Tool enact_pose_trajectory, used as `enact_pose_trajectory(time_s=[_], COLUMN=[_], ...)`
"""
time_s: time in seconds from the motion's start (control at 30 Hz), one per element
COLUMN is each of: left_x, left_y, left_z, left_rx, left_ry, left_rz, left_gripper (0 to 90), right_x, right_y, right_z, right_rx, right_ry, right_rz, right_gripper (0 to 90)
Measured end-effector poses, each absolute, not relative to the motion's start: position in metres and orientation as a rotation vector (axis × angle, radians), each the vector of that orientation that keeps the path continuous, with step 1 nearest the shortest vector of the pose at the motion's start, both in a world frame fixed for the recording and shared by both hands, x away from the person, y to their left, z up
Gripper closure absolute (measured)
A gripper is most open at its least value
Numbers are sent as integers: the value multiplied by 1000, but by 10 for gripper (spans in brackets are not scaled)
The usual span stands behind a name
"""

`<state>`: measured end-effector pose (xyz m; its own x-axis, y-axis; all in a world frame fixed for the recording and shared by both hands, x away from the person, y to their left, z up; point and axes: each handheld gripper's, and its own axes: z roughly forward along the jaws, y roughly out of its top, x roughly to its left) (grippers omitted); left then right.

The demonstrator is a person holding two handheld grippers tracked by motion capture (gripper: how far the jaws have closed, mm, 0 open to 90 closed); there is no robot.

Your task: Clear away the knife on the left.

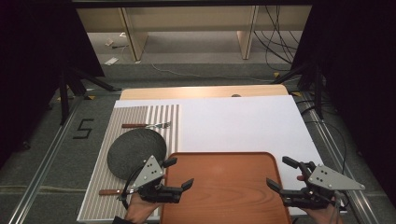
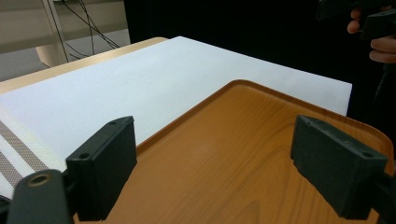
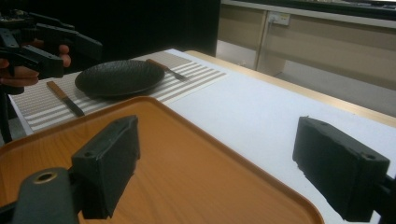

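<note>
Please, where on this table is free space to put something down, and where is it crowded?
The white sheet is bare from the striped mat to its right edge, behind the tray. The tray is bare too, between the left claw and right claw. The mat is crowded: plate, fork, knife.

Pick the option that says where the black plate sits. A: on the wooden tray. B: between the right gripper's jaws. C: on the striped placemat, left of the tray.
C: the black plate lies on the striped placemat, left of the tray, which is bare.
</note>
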<state>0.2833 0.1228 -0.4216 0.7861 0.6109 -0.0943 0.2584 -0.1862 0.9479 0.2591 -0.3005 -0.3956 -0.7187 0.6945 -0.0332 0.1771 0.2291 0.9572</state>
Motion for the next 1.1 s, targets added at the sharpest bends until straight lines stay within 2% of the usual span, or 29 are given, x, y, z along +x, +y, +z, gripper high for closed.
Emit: enact_pose_trajectory(time_s=[0.5, 1.1], left_x=[285, 287], left_y=[122, 120], left_z=[-420, -416], left_rx=[1779, 1861], left_ry=[674, 643], left_rz=[354, 326], left_gripper=[143, 149], right_x=[259, 259], right_y=[-300, -299], right_z=[-396, -396], right_rx=[794, 796], right_ry=[2060, 2062], right_rz=[1496, 1493], right_gripper=[160, 161])
